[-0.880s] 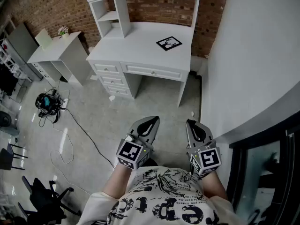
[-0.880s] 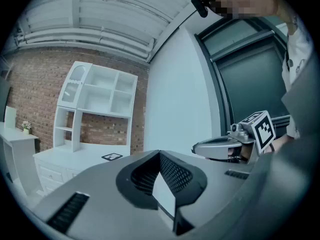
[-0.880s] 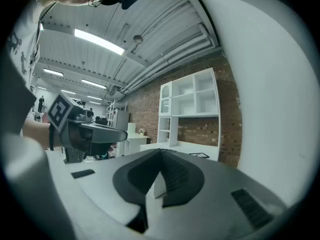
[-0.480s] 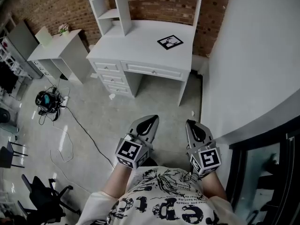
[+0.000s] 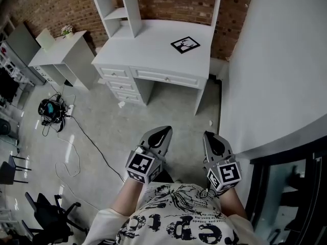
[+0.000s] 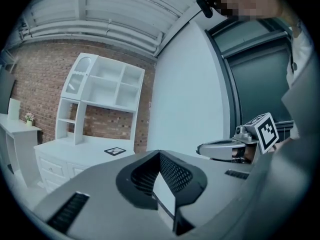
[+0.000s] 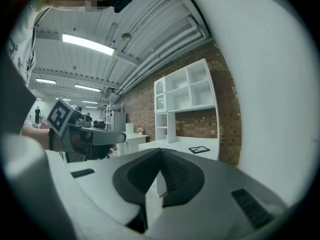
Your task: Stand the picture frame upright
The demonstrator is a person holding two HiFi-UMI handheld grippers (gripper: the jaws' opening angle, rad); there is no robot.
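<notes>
A: Where's the picture frame (image 5: pixel 185 44)?
B: Flat on the white counter (image 5: pixel 148 50), at 12 o'clock, well apart from the tongs.
A: And the tongs?
B: The left tongs (image 5: pixel 163 133) and right tongs (image 5: pixel 212 139) are closed, empty.

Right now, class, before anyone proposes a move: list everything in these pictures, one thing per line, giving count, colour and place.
picture frame: one, black-edged, lying flat on the desk top, towards the back right
desk: one, white, with drawers and a shelf unit, against the brick wall
side table: one, white, left of the desk
flowers: one small pale bunch, on the side table
brick wall: one, red-brown, behind the furniture
cables: one tangle, black and white, on the grey floor at left
chair: one, black, bottom left
left gripper: one, grey, fingers shut, empty, in front of the person
right gripper: one, grey, fingers shut, empty, beside the left
</notes>
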